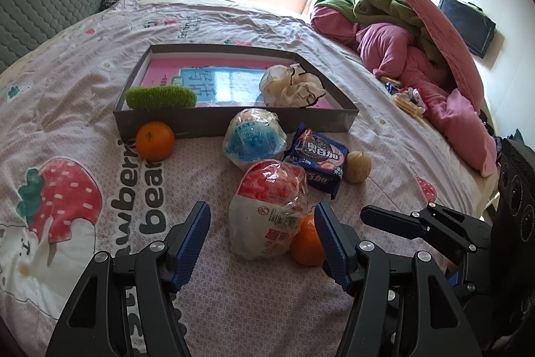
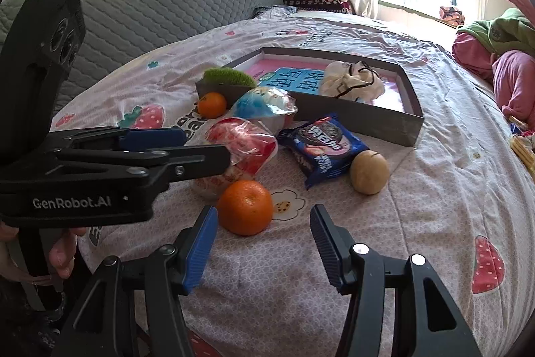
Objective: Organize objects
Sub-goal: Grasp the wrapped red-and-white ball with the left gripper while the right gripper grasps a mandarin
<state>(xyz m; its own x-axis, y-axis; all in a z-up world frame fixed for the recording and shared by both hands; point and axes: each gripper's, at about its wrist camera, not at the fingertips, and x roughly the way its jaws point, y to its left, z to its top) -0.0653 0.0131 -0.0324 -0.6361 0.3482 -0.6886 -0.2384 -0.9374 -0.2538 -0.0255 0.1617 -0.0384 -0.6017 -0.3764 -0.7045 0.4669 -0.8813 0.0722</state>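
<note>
While the left view half-hides the near orange, the right shows it whole.

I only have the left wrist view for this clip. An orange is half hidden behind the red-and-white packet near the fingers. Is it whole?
Observer: Yes. The right wrist view shows the near orange whole, lying on the bedspread just ahead of the open right gripper.
Operator: Is the right gripper touching it?
Observer: No, its pads stand apart from the fruit, nothing between them.
Operator: Who holds the left gripper?
Observer: A person's hand shows under the left gripper, gripping its handle.
</note>
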